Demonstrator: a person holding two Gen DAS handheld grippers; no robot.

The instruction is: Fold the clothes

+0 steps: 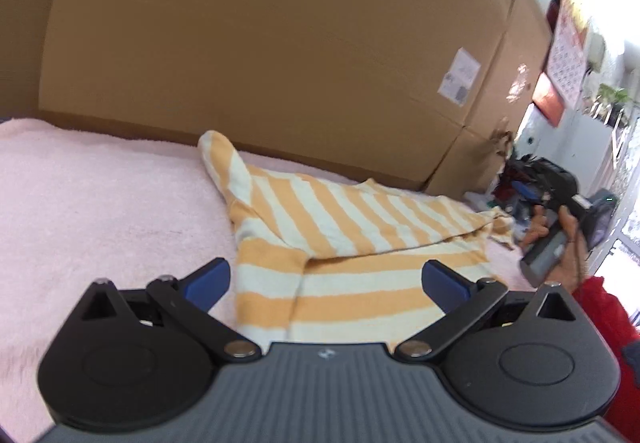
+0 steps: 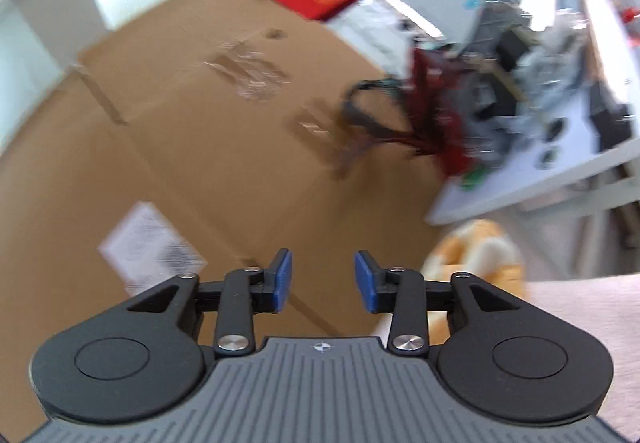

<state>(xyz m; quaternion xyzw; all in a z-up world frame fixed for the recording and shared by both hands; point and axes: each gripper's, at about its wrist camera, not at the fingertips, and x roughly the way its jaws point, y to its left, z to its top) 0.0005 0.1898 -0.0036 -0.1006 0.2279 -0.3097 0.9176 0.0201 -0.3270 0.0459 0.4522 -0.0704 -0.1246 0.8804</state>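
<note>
Striped shirt (image 1: 352,239) partly folded on pink towel-covered bench (image 1: 100,211), top layer doubled over along a diagonal edge, one sleeve (image 1: 228,167) sticking up and back toward cardboard box (image 1: 280,43). Same shirt only a blurred orange-white lump in right wrist view (image 2: 476,255), at near right.

Left hand-held gripper (image 1: 326,281) wide open, nothing held, hovering over near hem. Right hand-held gripper (image 2: 323,281) partly open, empty, pointing at cardboard (image 2: 200,143), off the cloth; also seen from left wrist view at far right (image 1: 560,227), held in a hand (image 1: 568,231).

Risks:
- Thin cloth: pinching only the top layer likely, fold then peeling open instead of carrying over.
- Raised sleeve could flop or bunch under next fold, leaving a lump.
- Fuzzy towel may drag on fabric, skewing stripes and fold line.
- Right view heavily blurred, fast motion probable; mis-aimed grab possible near shirt's right corner.
- Right corner of shirt close to bench edge and clutter (image 1: 520,179); slipping off possible.

Room:
- Box wall just behind shirt, tight at far side, sleeve tip nearly touching it.
- Wide bare towel to left, plenty of room there.
- Near side free under left hand-held gripper.
- Right side cramped: clutter, white table (image 2: 540,171), bench edge.
</note>
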